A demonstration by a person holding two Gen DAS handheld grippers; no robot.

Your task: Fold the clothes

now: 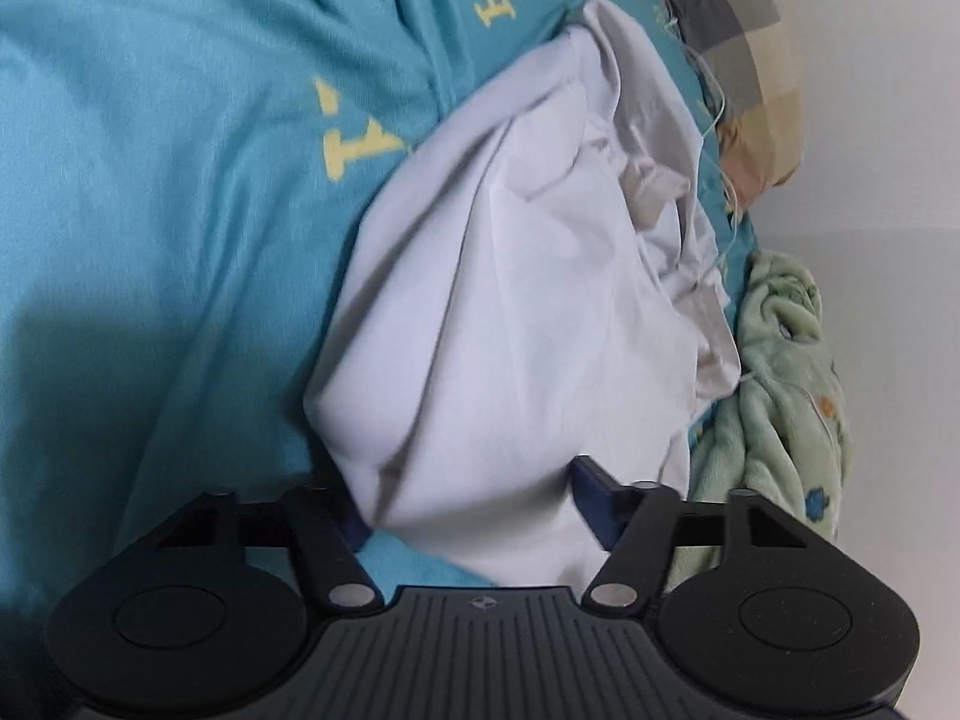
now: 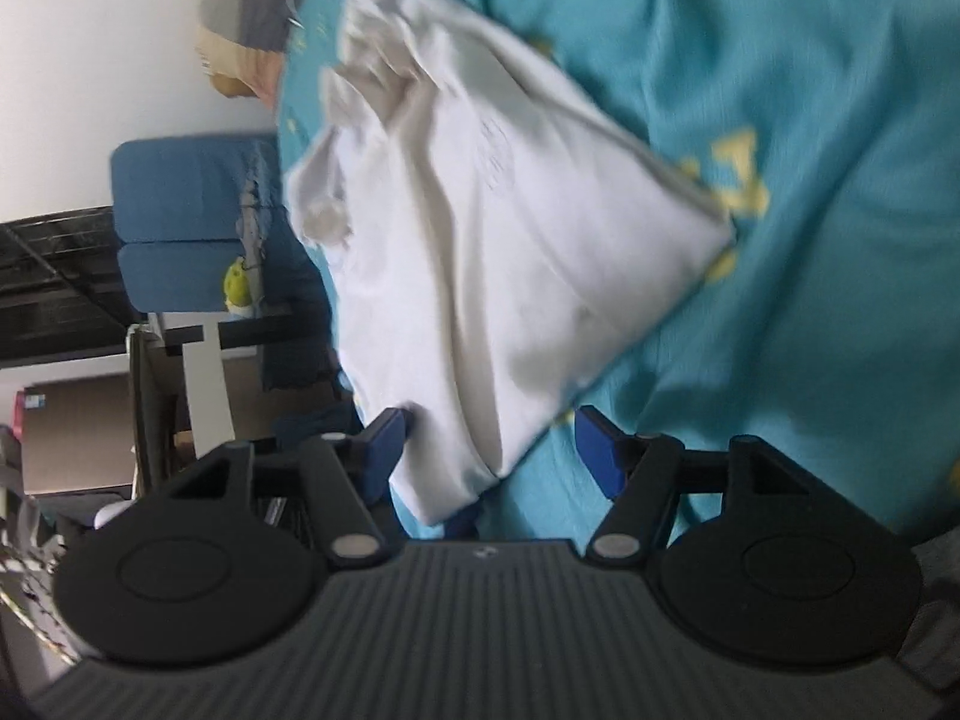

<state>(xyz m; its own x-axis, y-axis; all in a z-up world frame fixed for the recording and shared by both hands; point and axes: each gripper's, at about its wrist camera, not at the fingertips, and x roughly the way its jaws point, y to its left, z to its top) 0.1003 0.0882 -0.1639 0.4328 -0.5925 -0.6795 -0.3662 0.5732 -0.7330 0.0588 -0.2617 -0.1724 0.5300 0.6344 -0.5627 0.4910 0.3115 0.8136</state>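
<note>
A white garment [image 1: 510, 312] lies bunched and partly folded on a teal bed sheet [image 1: 150, 210] with yellow letters. It also shows in the right wrist view [image 2: 498, 252]. My left gripper [image 1: 474, 510] is open, its blue-padded jaws standing wide on either side of the garment's near edge; the cloth lies between them. My right gripper [image 2: 492, 450] is open too, with the garment's lower corner hanging between its jaws, not pinched.
A plaid pillow [image 1: 738, 48] lies at the bed's head and a green fleece blanket [image 1: 780, 390] beside the garment. In the right wrist view a blue chair [image 2: 192, 228], a white desk leg [image 2: 207, 384] and a cardboard box [image 2: 78, 438] stand beyond the bed's edge.
</note>
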